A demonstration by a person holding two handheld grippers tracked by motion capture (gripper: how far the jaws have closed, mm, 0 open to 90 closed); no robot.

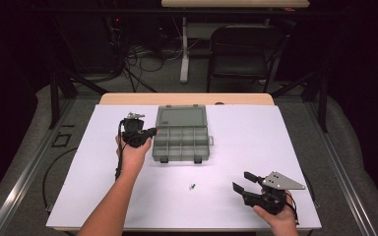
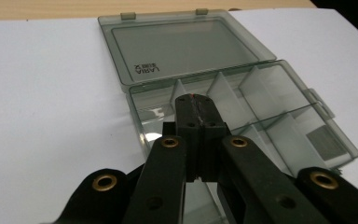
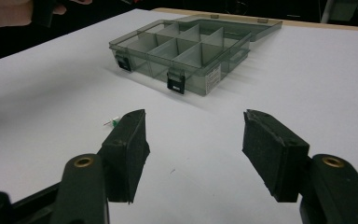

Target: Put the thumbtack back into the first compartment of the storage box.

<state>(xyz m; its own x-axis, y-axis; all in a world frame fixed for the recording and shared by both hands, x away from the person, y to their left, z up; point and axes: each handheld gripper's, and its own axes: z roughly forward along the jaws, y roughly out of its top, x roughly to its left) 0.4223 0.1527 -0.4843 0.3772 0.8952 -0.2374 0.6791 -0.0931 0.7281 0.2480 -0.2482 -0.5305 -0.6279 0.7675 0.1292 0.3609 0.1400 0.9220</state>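
**Left claw over the open box, right claw waiting**

The compartment box [image 1: 182, 140] lies open near the table's [image 1: 285, 147] far edge, ready for filling. Left claw [image 2: 196, 112], pressed together, hovers over it; right claw [image 3: 193, 149] stands apart near the small green part [image 1: 192, 186].

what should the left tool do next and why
Probably ease the left tool down into the compartment under its tips in the open box, then part the jaws. They are shut, with a red speck at the tips that may be a small pinched part, and they hang just above the box's dividers.
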